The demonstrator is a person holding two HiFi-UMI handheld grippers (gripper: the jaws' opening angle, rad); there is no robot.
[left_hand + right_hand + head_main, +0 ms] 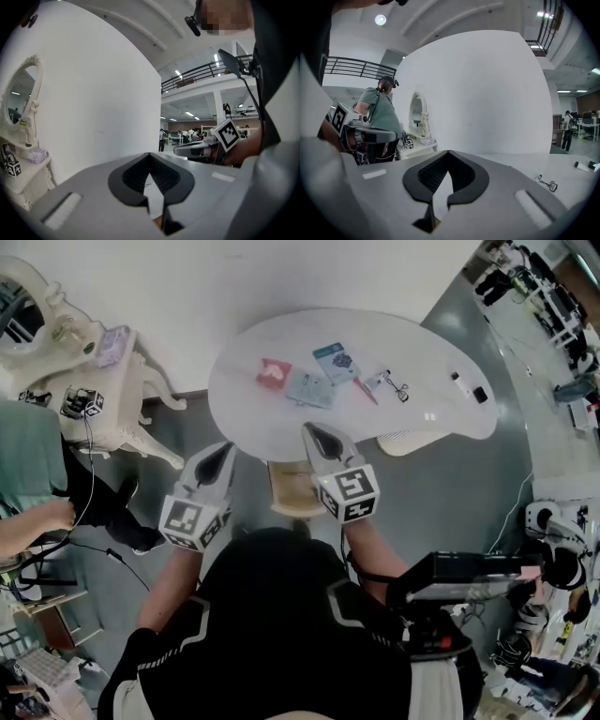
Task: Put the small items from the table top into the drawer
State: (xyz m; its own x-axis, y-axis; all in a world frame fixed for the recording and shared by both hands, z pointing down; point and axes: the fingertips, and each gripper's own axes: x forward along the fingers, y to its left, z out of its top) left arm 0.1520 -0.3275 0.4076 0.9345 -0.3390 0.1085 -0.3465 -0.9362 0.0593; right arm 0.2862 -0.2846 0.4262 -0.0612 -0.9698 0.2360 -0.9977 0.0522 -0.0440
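The table (pixel 441 357) is white with a rounded top, and the small items lie in a loose row across its middle. A red packet (pixel 273 373) sits toward the table's left part, with a pale blue packet (pixel 309 388) just beside it and a teal card (pixel 336 362) slightly farther back. A small white and red piece (pixel 373 383) and a wire-framed tool (pixel 400 390) lie close together at the table's centre. A white stick (pixel 459 381) and a black block (pixel 480 395) rest near the table's right end, well apart from the rest. A tan drawer (pixel 284 486) projects from under the table's near edge; its contents cannot be made out. The left gripper (pixel 217 457) hangs just off the table's near-left rim. In its own view the left gripper (pixel 150 155) has its jaws brought together, tips meeting, with nothing held. The right gripper (pixel 319 435) reaches over the table's near rim, just beside the drawer and short of the packets. Its own view shows the right gripper (pixel 448 153) likewise closed and empty, with the wire-framed tool (pixel 547 183) lying on the table beyond it. A white vanity (pixel 103 395) with a mirror stands to the left of the table, and a person in a green shirt (pixel 28 460) stands near it.
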